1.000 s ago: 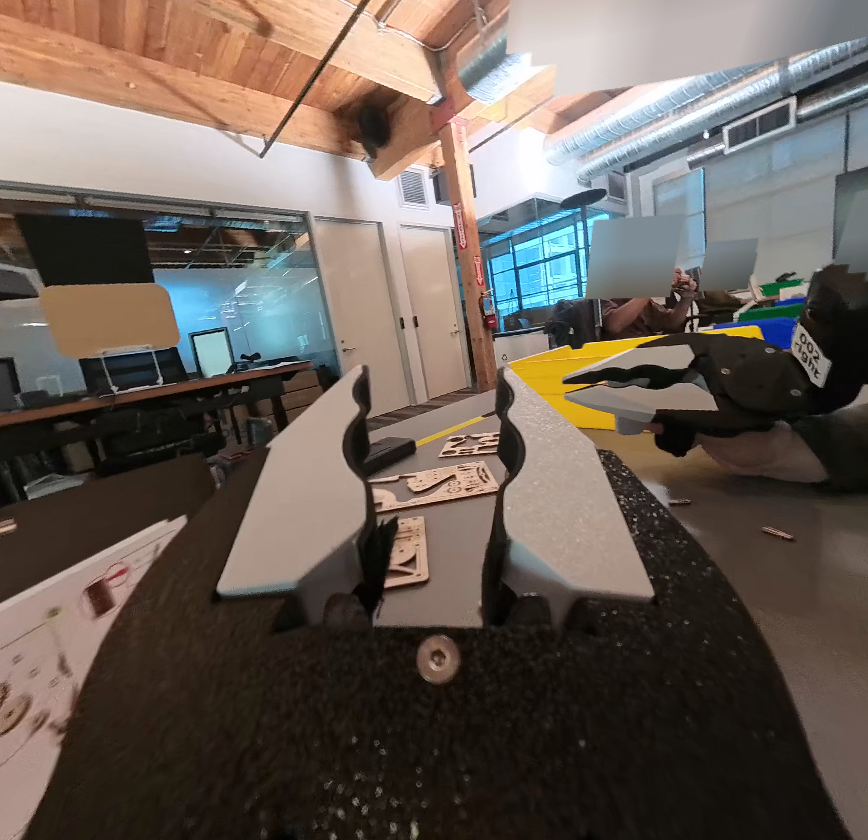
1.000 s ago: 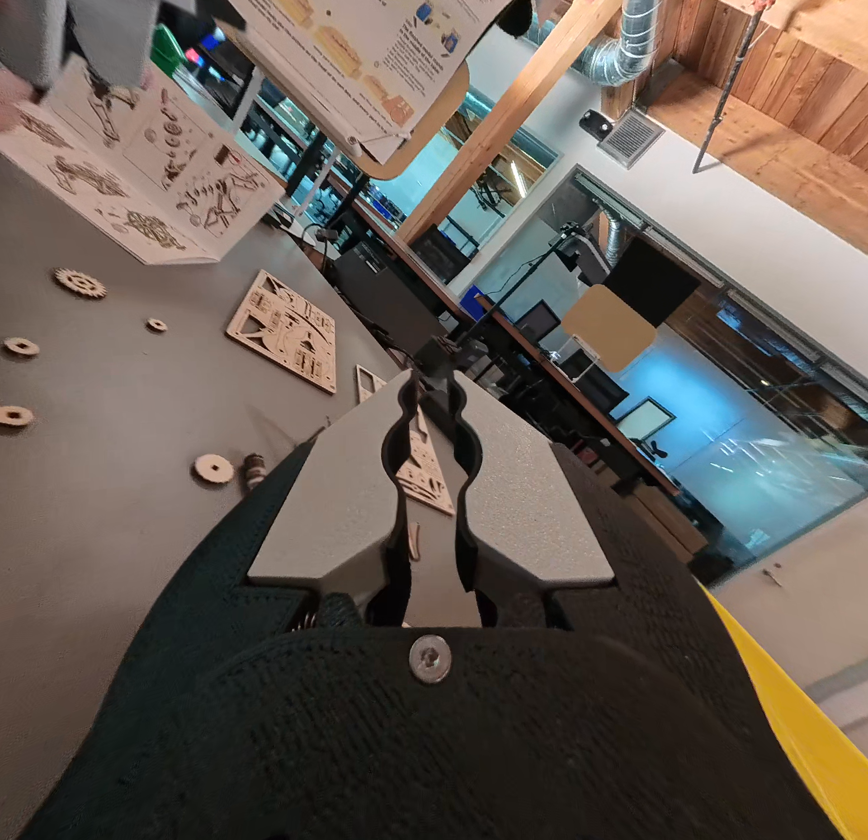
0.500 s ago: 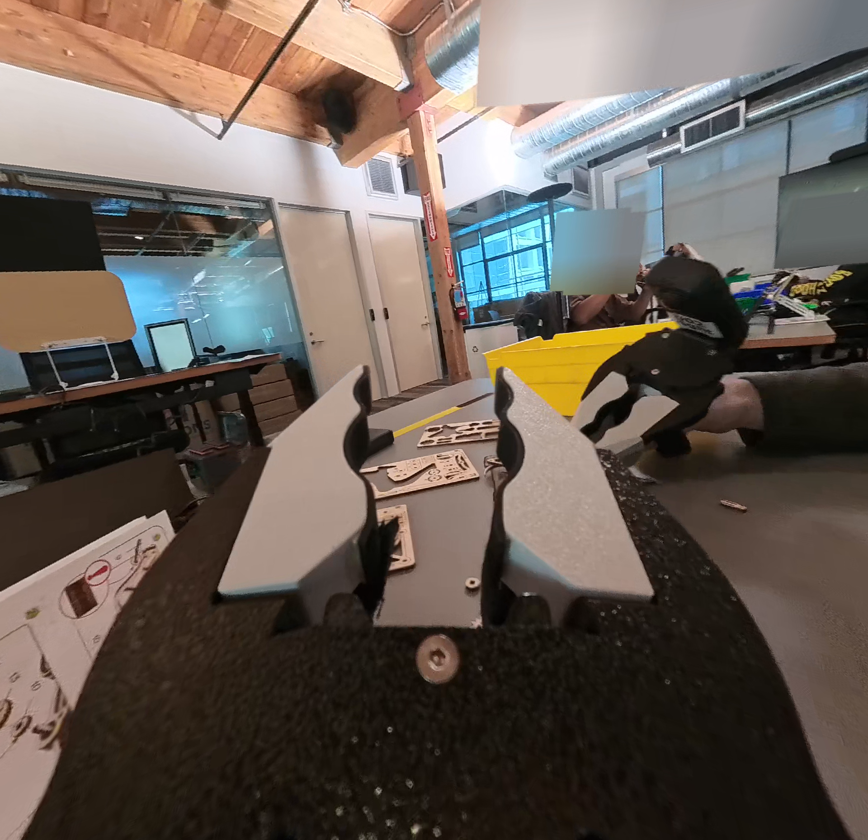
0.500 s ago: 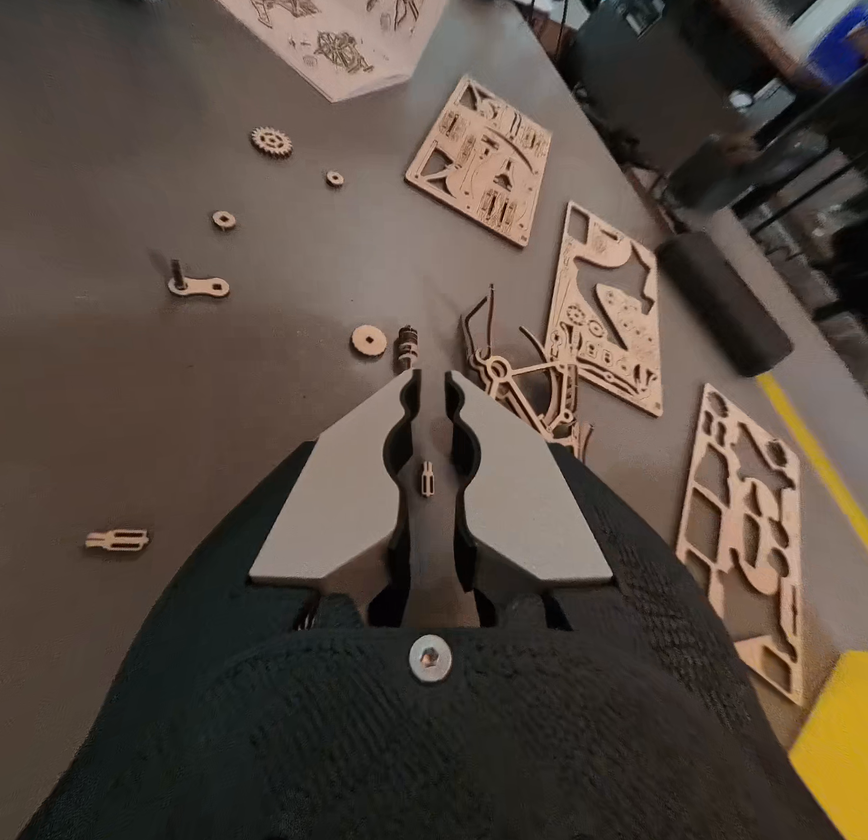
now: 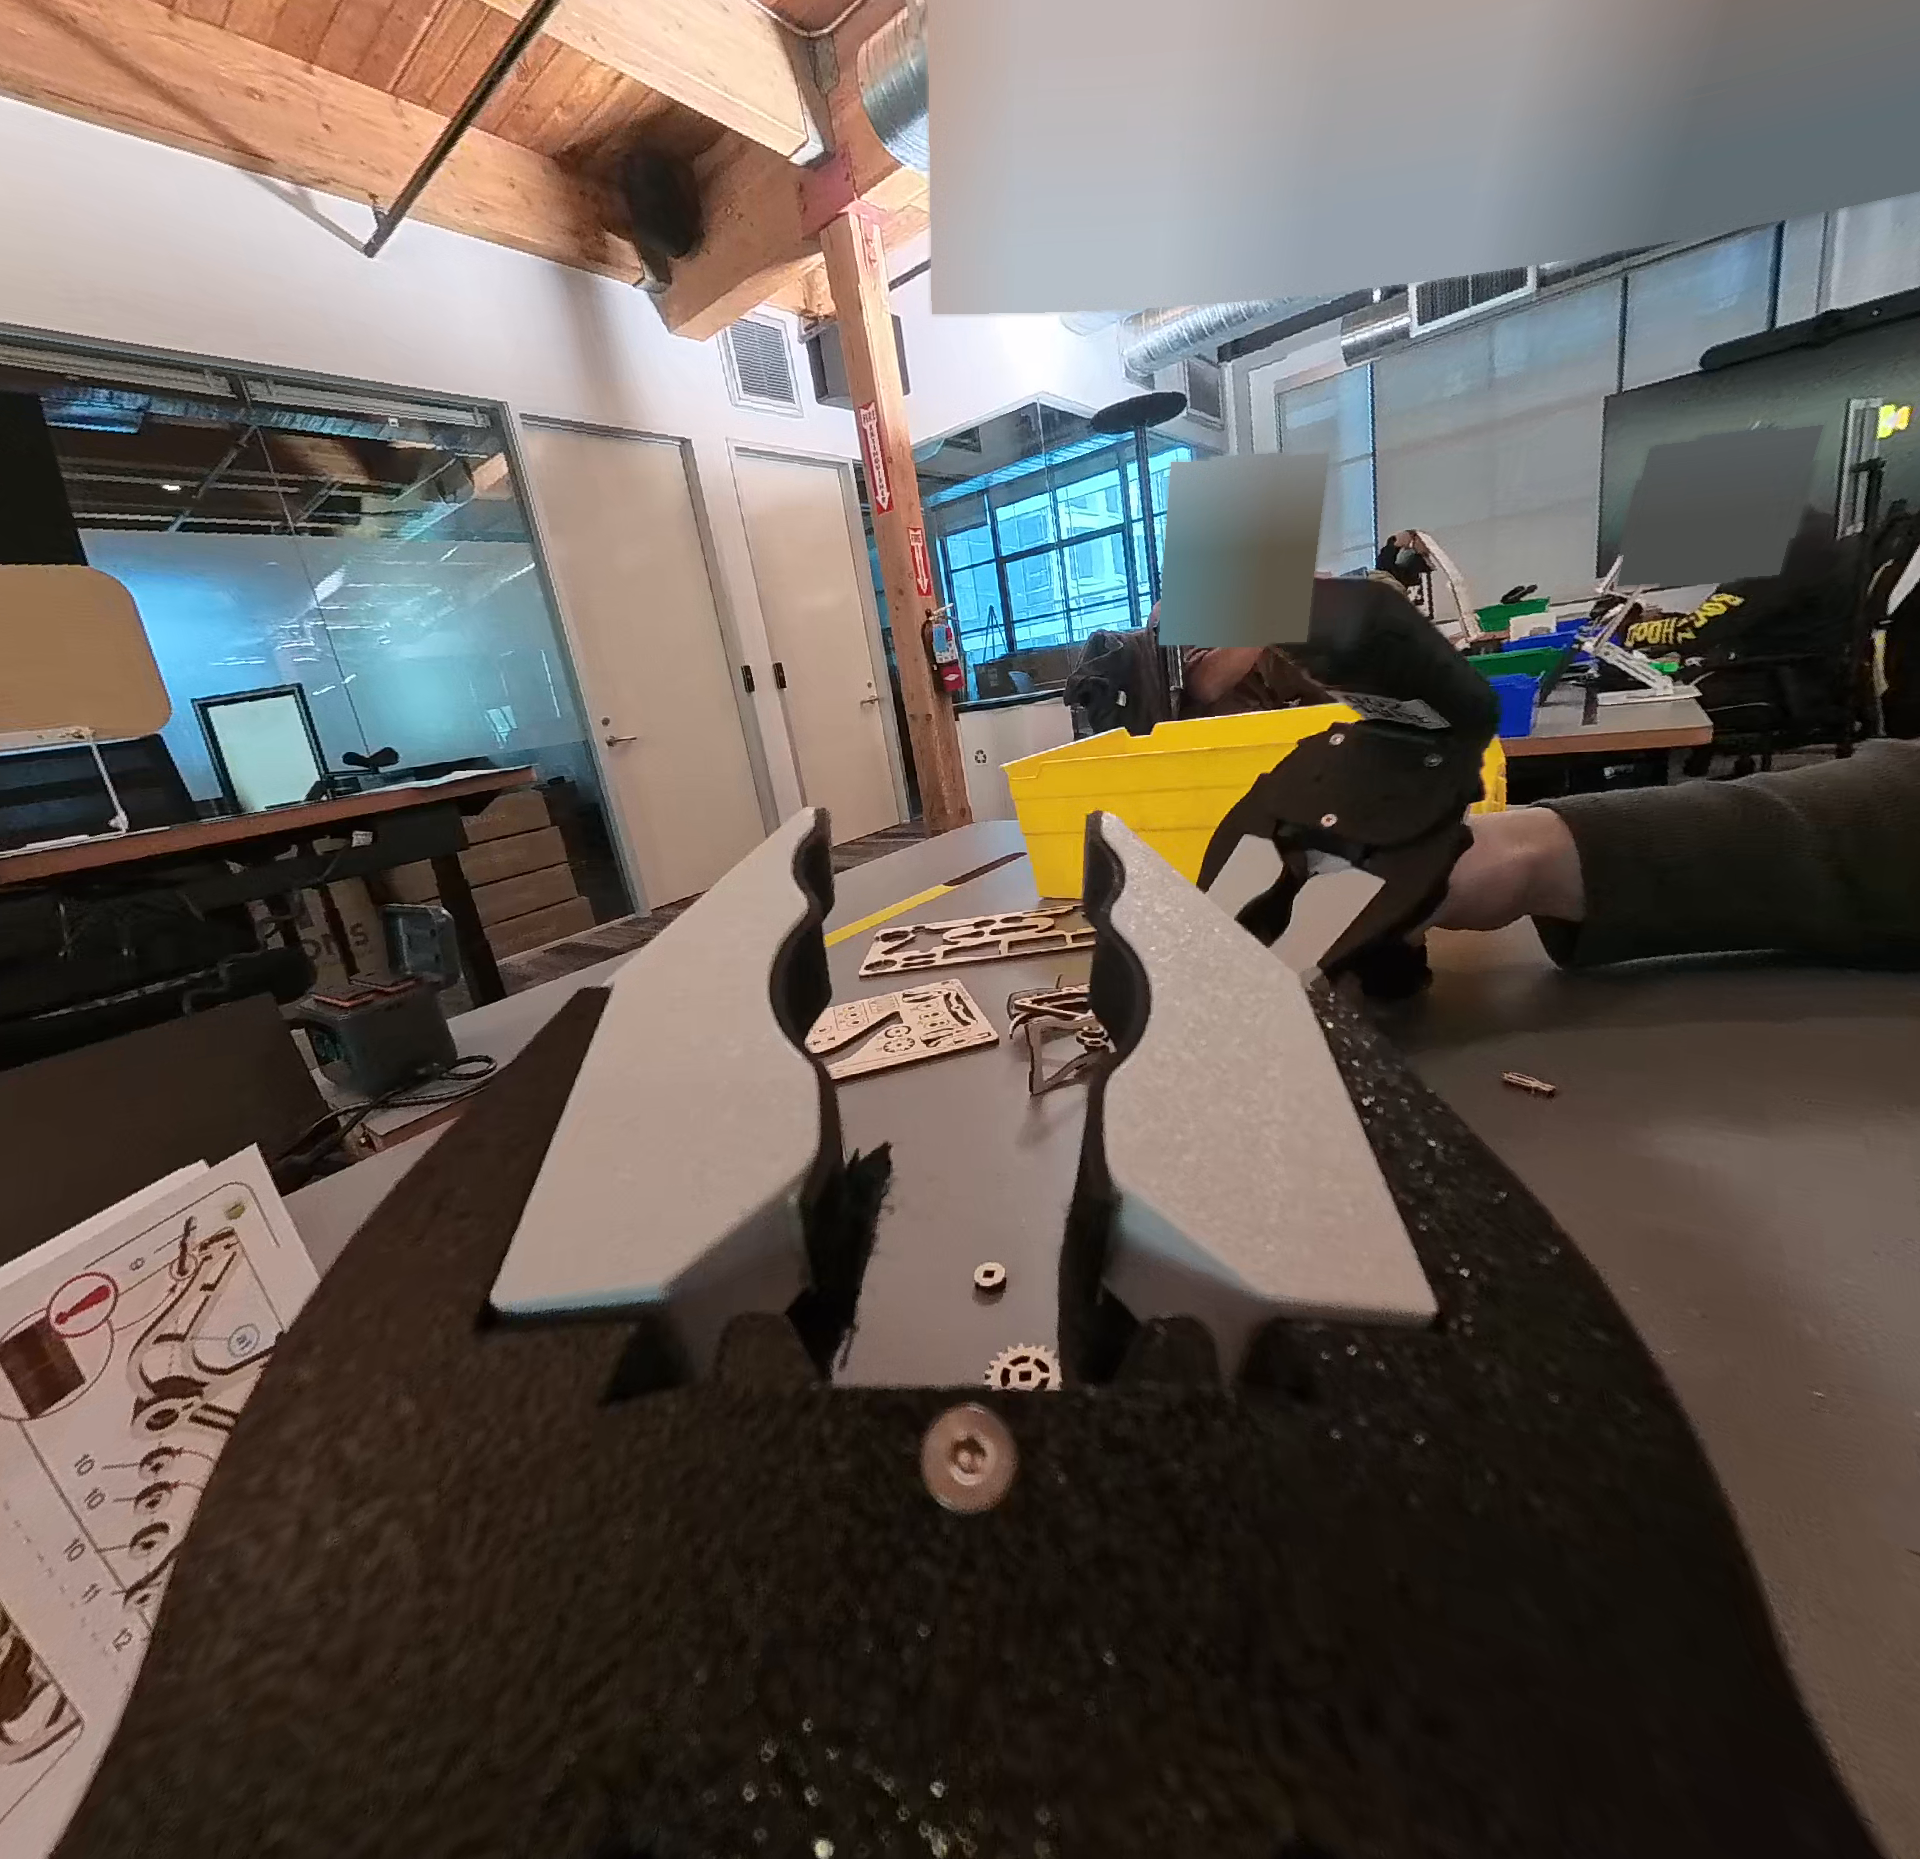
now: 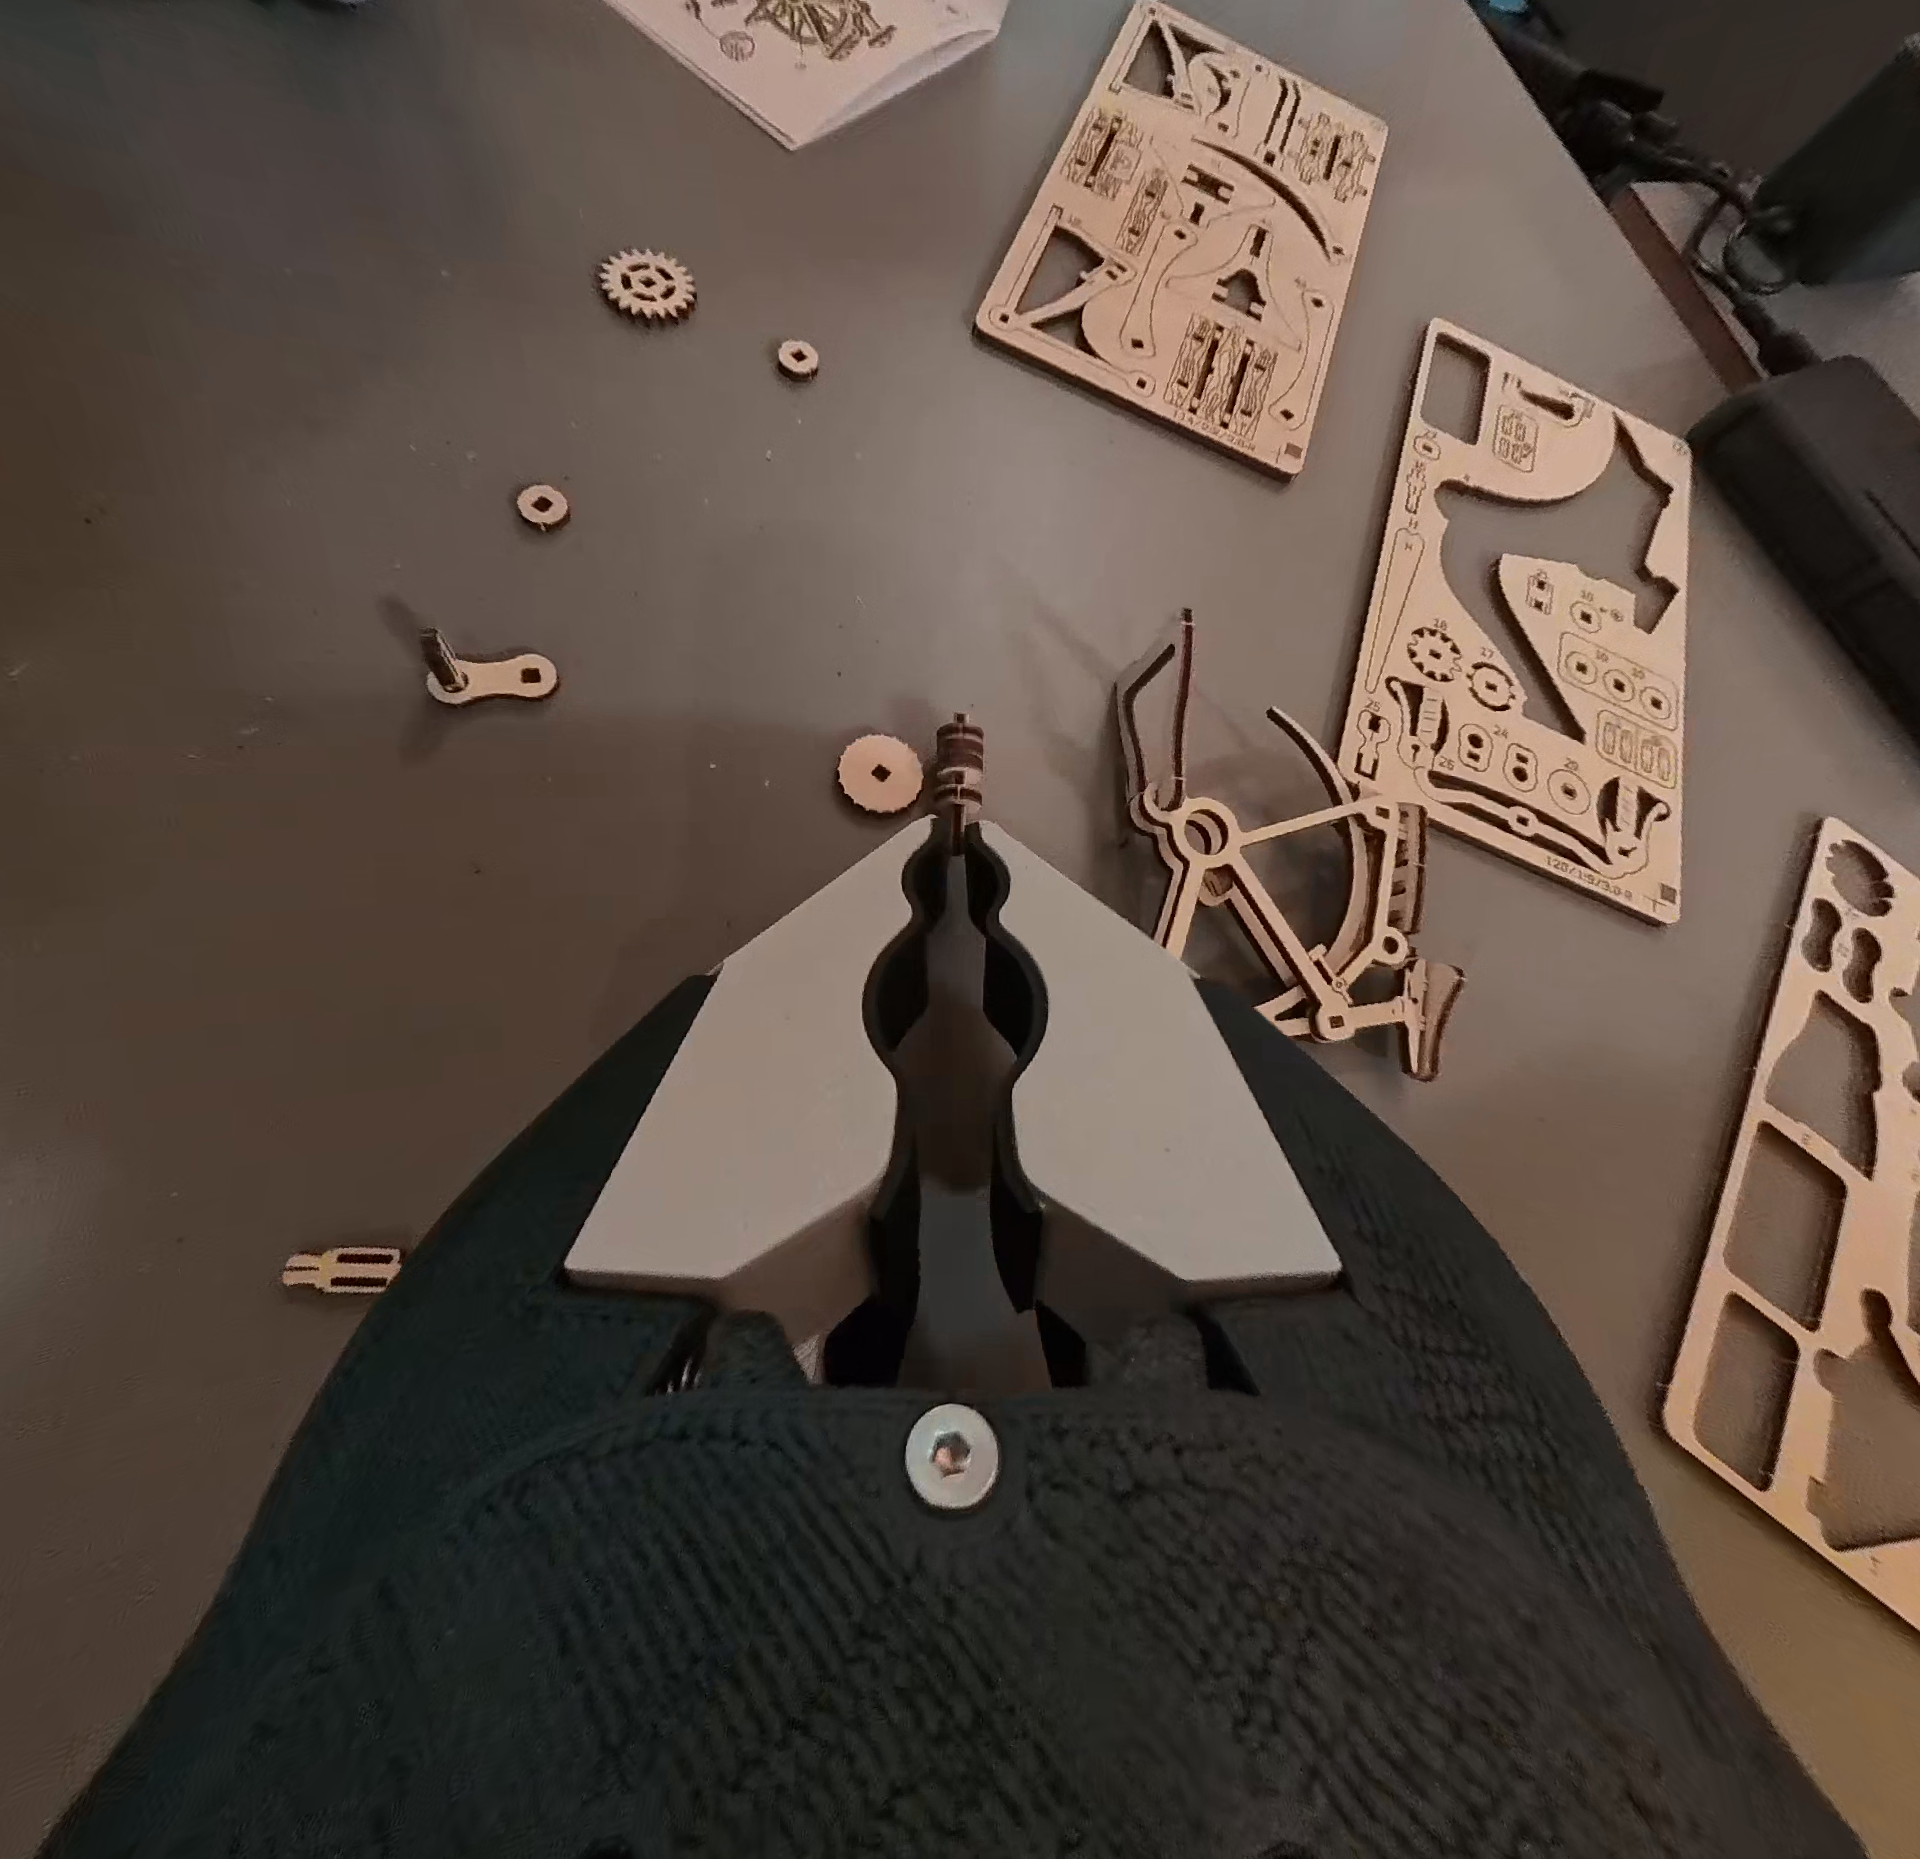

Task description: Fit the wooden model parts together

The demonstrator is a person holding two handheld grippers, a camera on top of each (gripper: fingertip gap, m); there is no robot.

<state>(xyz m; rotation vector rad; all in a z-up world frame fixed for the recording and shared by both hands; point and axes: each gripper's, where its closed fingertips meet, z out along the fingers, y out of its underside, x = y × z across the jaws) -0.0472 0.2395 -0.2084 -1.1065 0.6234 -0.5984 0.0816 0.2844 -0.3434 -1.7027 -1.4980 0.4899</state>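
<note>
In the right wrist view my right gripper [image 6: 956, 830] points down at the grey table [image 6: 260, 926]. Its tips are shut on the stem of a small wooden axle with stacked discs [image 6: 958, 765], beside a toothed wooden disc [image 6: 880, 773]. A part-built wooden frame [image 6: 1288, 905] lies just right of it. My left gripper [image 5: 956, 843] is open and empty, low over the table. A small gear [image 5: 1023, 1373] and a washer [image 5: 990, 1277] lie between its fingers. The right gripper also shows in the left wrist view [image 5: 1340, 874], tips down on the table.
Three laser-cut wooden sheets [image 6: 1184, 240] [image 6: 1517, 614] [image 6: 1808, 1186] lie to the right. A gear [image 6: 644, 289], washers [image 6: 542, 506], a link with a peg [image 6: 494, 679] and a clip piece [image 6: 343, 1269] lie to the left. An instruction booklet [image 6: 790, 22] lies at the far edge, a yellow bin [image 5: 1132, 801] behind. My right fingertips sit around 20 cm from my left ones.
My right gripper tipped down from facing the room to the table, moved forward to the small axle and closed on it. My left gripper stayed open and shifted slightly.
</note>
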